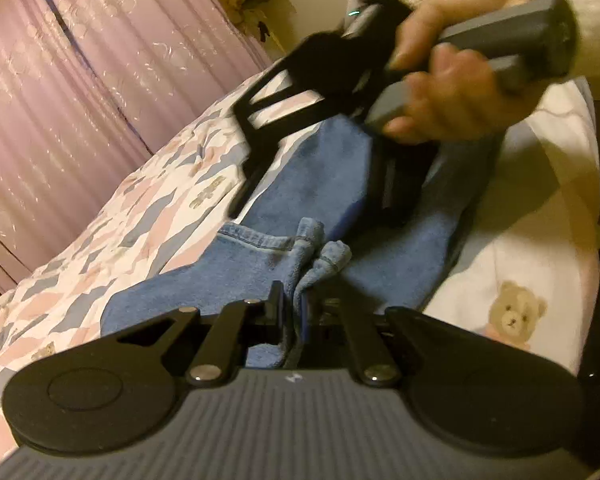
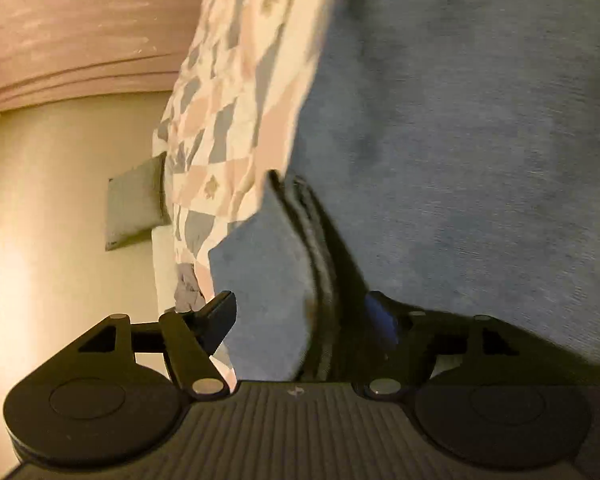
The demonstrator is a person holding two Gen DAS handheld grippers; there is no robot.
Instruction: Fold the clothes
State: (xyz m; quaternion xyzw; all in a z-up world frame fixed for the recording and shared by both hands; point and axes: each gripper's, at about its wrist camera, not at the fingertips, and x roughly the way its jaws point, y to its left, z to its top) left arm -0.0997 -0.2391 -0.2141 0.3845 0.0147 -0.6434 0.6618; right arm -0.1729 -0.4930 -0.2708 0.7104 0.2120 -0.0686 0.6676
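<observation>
A pair of blue jeans (image 1: 324, 184) lies on a bed with a patchwork quilt (image 1: 140, 216). My left gripper (image 1: 298, 300) is shut on a bunched hem of the jeans. My right gripper (image 1: 384, 192), held in a hand, is over the middle of the jeans further back. In the right wrist view my right gripper (image 2: 300, 312) is open, its fingers (image 2: 220, 312) wide apart with a fold of the jeans (image 2: 268, 280) between them. The rest of the jeans (image 2: 460, 120) fills the view beyond.
Pink curtains (image 1: 80, 80) hang behind the bed. A white cloth with a teddy bear print (image 1: 516, 316) lies right of the jeans. A beige wall (image 2: 60, 200) with a grey plate (image 2: 136, 204) stands beside the quilt (image 2: 220, 100).
</observation>
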